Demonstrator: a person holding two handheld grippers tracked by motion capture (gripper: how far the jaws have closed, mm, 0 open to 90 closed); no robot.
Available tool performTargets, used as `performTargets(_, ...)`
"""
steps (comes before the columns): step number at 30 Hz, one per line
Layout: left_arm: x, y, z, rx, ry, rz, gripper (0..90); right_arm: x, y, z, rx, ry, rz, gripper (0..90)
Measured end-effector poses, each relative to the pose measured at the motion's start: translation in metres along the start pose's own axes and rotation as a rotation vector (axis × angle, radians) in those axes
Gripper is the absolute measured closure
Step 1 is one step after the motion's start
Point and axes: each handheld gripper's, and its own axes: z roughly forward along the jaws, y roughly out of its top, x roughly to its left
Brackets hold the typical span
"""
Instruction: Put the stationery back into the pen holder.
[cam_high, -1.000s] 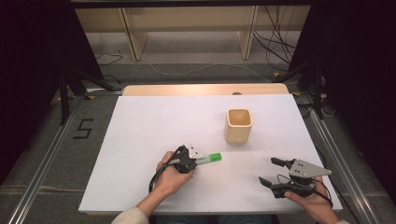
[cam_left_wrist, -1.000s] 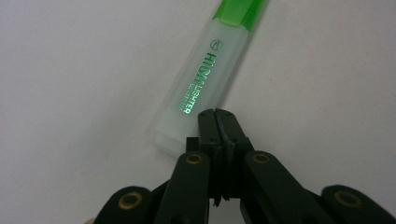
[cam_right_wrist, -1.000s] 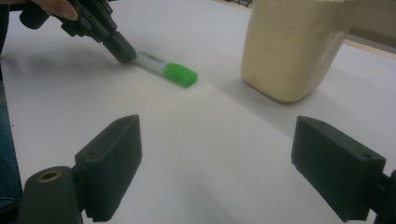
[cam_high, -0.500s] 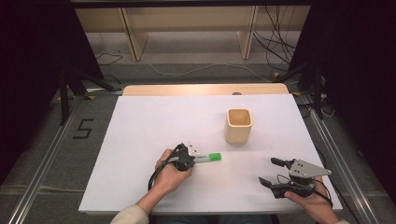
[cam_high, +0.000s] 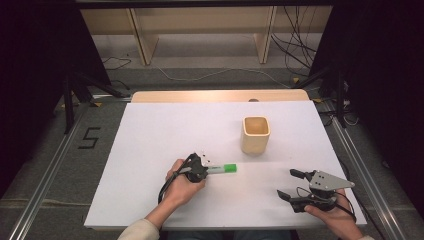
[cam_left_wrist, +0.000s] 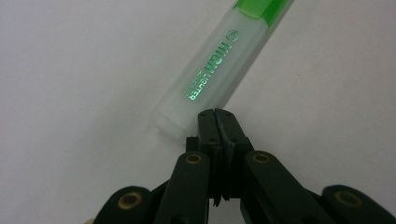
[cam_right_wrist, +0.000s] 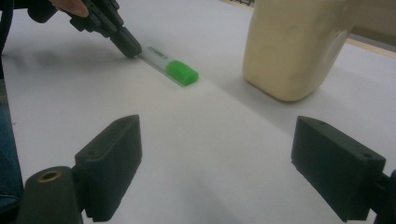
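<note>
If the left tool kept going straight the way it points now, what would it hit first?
The highlighter. The left tool, jaws shut, sits right at the pen's clear end, which lies on the white table; whether they already touch is unclear.

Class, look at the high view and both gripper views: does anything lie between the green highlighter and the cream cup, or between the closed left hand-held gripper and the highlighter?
Nothing visible does. Bare white table lies between the highlighter and the cup. The left hand-held gripper, jaws shut, is right at the highlighter's end.

Left gripper (cam_left_wrist: 215, 113), jaws pressed together, tips seemingly touching the highlighter (cam_left_wrist: 217, 70) lying on white table (cam_left_wrist: 79, 70)
</note>
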Motion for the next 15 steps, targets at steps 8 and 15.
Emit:
performTargets(8, 0.001, 0.006, -0.010, -0.010, -0.001, 0.073, 74.7, 0.000, 0.000, 0.000, -0.001, 0.000, 0.003, 16.9)
performTargets(15, 0.015, 0.025, -0.012, -0.007, -0.024, 0.202, 50.6, 0.000, 0.000, 0.001, 0.005, 0.000, 0.002, 16.9)
